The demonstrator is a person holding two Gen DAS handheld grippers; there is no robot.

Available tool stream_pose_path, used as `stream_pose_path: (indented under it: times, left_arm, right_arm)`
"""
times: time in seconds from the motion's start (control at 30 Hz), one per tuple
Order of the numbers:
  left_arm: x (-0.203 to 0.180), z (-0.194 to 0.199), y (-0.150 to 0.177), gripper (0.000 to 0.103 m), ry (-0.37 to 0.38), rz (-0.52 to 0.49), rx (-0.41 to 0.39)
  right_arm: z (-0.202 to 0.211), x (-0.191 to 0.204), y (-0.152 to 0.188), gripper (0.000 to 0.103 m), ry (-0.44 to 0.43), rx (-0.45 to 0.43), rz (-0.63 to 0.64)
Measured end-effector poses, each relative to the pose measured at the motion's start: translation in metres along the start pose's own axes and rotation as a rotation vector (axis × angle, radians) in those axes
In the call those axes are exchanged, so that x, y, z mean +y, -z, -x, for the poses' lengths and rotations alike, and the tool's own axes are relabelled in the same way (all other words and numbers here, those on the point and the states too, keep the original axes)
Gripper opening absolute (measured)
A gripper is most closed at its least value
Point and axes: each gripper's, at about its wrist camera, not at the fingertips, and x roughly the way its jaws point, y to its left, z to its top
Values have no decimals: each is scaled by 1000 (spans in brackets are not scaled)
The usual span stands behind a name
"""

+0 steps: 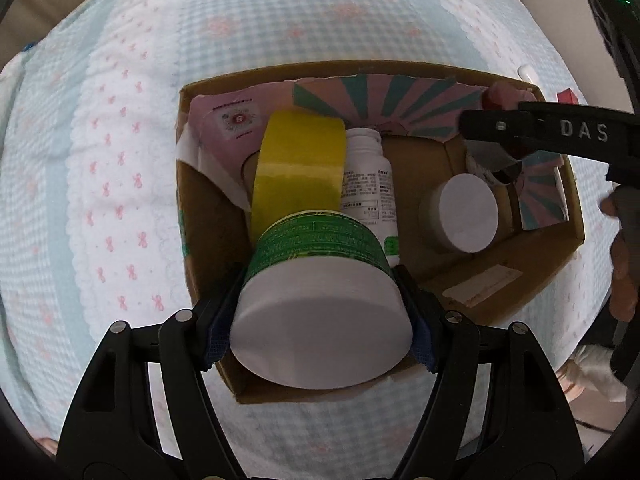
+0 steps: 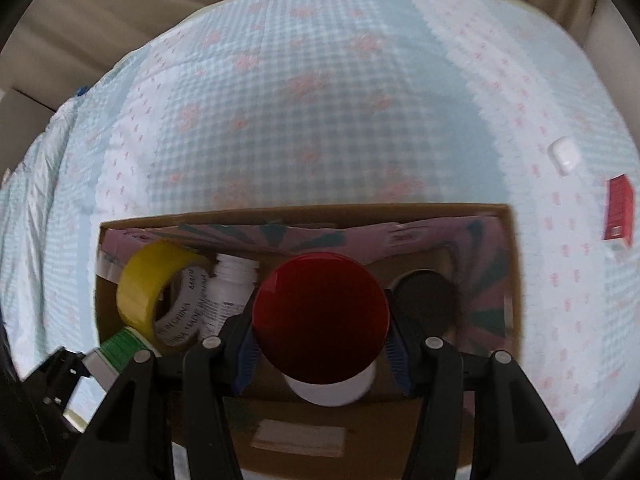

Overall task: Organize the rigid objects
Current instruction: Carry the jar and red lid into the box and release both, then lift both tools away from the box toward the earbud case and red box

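Bedding with a blue check and pink bows is spread wide under everything. On it a cardboard box is set, open at the top, so the hard things can be kept together.

Inside the box, a pink and green card sheet is leaned on the far wall. A yellow tape roll is stood on its edge at the left, with a white bottle laid just beside it. A small jar with a white lid is placed at the right.

A green tub with a white lid is pinched by the left tool over the near left corner of the box. A red-capped white jar is pinched by the right tool over the middle.

Little free floor is left, so a careful drop is probably needed. A white case and a red packet are left out on the bed.
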Motion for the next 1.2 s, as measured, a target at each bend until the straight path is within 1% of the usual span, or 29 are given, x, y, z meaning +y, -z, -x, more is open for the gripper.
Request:
stream_pose_path:
  times: [0.03,0.07,0.1,0.13,0.17,0.2,0.23,0.3,0.37,0.5,0.67,0.8,0.87,0.97,1.03,1.1,1.2]
  left_arm:
    - [0,2,-1,101,12,3,-1]
    - [0,4,-2,103,47,5,-8]
    - [0,7,-2,103,47,13,-12]
    - [-1,7,-2,103,24,21,-12]
    - [-2,6,-2,103,23,19,0]
    - [-2,4,0,103,24,18,8]
    - [-3,4,1,103,21,20,13]
    - [-4,4,5,103,34,21,20]
    - [-6,7,7,103,25,18,23]
    - [-9,18,11,103,30,16,7]
    - [-7,41,13,103,25,30,-28]
    - [-3,66,18,103,22,60,-63]
    - [-2,78,22,103,19,61,-74]
    - [-3,99,29,103,14,54,-105]
    - [-5,114,33,103,14,55,-118]
    - [-8,124,33,103,27,69,-123]
    - [-15,141,31,103,57,82,-151]
  right_arm:
    - [-3,0,-2,51,-19,6,-9]
    - [-4,1,-2,52,-30,11,-14]
    - [-5,2,-3,60,-52,12,-25]
    - [-3,2,-4,81,-61,-7,-30]
    - [-1,2,-4,93,-62,-25,-30]
    - [4,2,-4,103,-60,-60,-26]
    - [6,1,-4,103,-62,-74,-26]
    - [5,-4,-4,103,-64,-53,-33]
    - [7,-9,-3,103,-69,-47,-43]
    - [24,-10,0,103,-63,-96,-36]
    - [43,-6,3,103,-52,-122,-34]
    - [68,-2,13,103,-52,-153,-45]
    - [80,1,18,103,-52,-163,-44]
    - [104,6,27,103,-76,-166,-39]
    - [124,8,35,103,-66,-182,-22]
    - [142,9,43,103,-61,-195,-11]
    - [167,3,55,103,-40,-195,-22]
